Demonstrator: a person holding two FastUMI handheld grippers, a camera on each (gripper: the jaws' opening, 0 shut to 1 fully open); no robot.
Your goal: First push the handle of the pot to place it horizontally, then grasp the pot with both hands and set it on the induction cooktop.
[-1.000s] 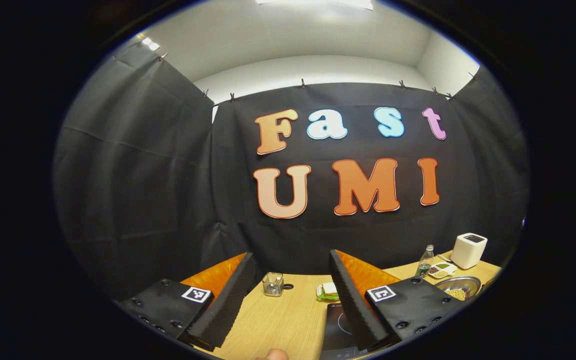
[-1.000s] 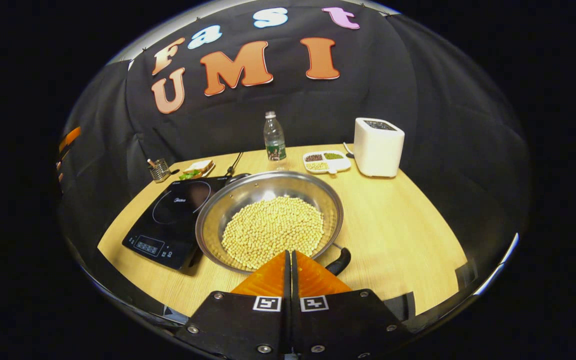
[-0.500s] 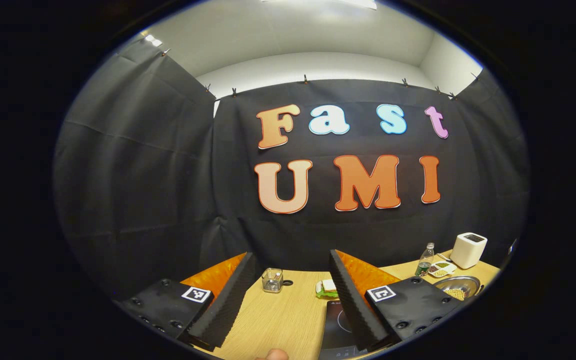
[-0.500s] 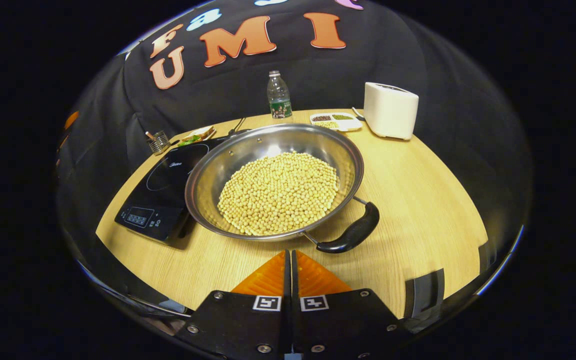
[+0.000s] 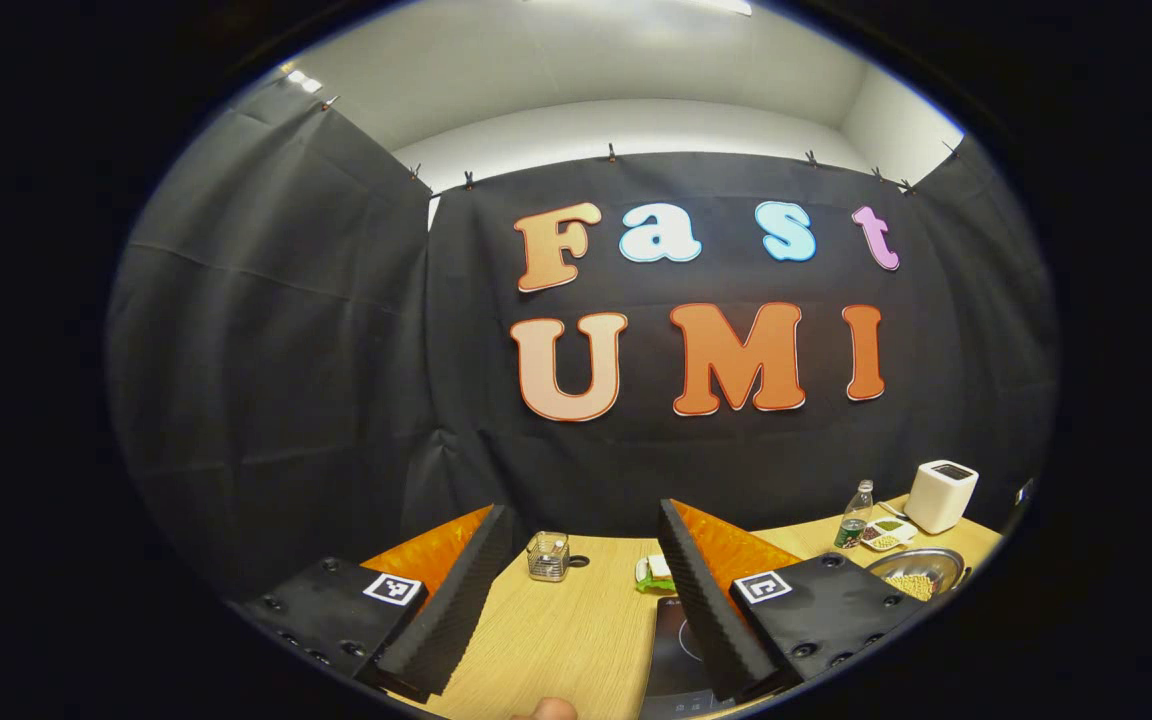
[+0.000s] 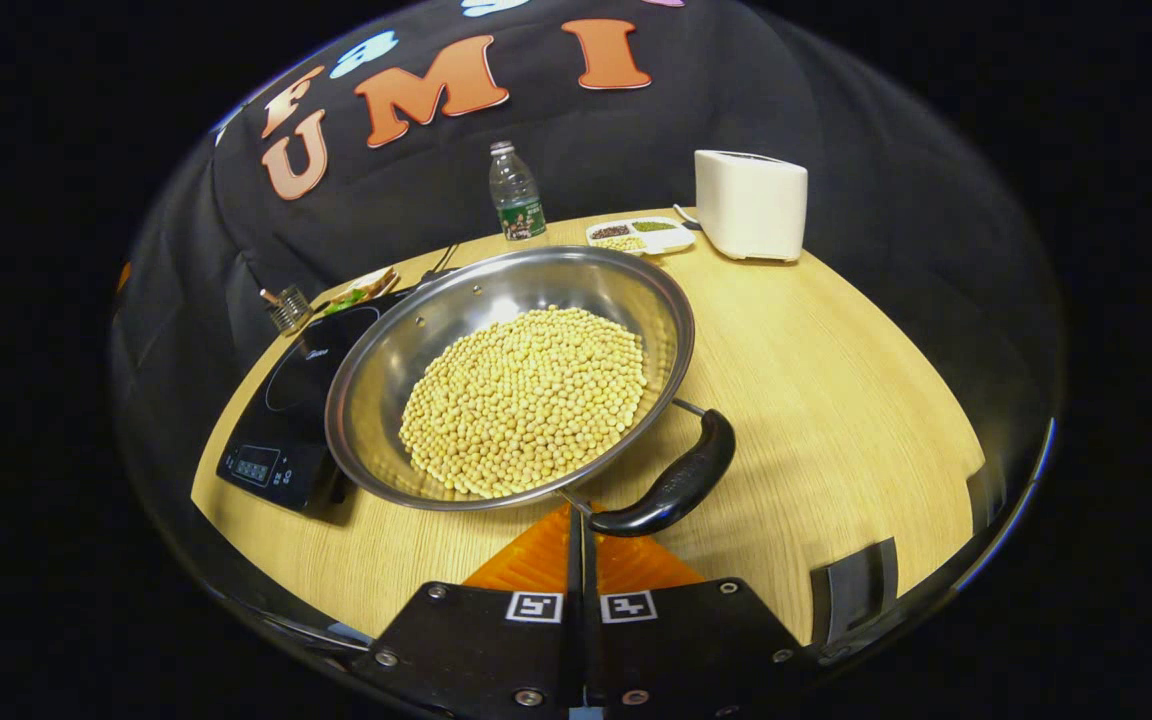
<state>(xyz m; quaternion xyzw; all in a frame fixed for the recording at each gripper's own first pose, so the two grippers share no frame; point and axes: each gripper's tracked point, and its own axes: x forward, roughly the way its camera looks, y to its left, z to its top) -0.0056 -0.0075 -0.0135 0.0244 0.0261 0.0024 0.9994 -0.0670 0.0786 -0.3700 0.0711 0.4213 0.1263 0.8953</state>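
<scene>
A steel pot (image 6: 406, 340) full of pale beans (image 6: 526, 400) sits on the wooden table, its left rim overlapping the black induction cooktop (image 6: 281, 400). Its black handle (image 6: 676, 480) points toward me and to the right, at a slant. My right gripper (image 6: 576, 520) is shut with nothing between its fingers, and its tips are at the near end of that handle, seemingly touching it. In the left gripper view my left gripper (image 5: 576, 600) stands open above the table's left end, with the cooktop (image 5: 676, 650) beside its right finger and the pot (image 5: 916, 572) far right.
Along the back of the table (image 6: 816, 400) stand a water bottle (image 6: 516, 195), a divided dish (image 6: 641, 235) and a white appliance (image 6: 751, 205). A sandwich plate (image 6: 356, 290) and a small wire holder (image 6: 286, 308) lie behind the cooktop.
My right gripper, still shut, has come forward and down until its tips meet the pot handle's near end. The left gripper has hardly moved and remains open.
</scene>
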